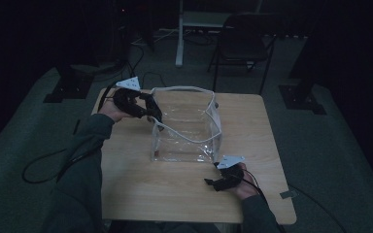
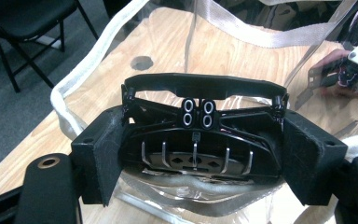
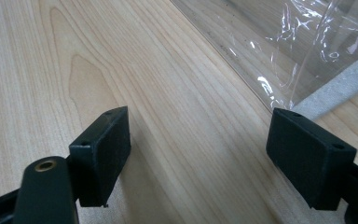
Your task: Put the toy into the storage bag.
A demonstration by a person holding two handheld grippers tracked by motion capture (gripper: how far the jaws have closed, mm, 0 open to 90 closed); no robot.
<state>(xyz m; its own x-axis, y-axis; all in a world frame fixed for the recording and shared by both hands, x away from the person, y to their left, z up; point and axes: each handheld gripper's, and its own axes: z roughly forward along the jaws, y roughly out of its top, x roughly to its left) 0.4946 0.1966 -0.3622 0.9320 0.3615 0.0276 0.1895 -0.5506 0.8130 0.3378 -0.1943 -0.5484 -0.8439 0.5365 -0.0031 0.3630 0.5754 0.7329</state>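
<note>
A clear plastic bag [image 1: 189,131] with white trim stands open in the middle of the wooden table [image 1: 175,189]. My left gripper [image 1: 153,112] is at the bag's far left corner, over its rim [image 2: 98,51]. Its jaws stand wide and are shut on a black plastic object with metal prongs [image 2: 205,86], which spans from pad to pad of that gripper [image 2: 204,140]. My right gripper [image 1: 216,183] rests low by the bag's near right corner. The right gripper [image 3: 205,149] is open over bare wood, with the bag's wall [image 3: 298,51] beyond it.
A dark folding chair [image 1: 245,41] and a white post [image 1: 179,34] stand behind the table. Black stand bases [image 1: 68,90] [image 1: 301,97] flank its far corners. A cable [image 1: 39,167] loops on the floor at the left. The room is dim.
</note>
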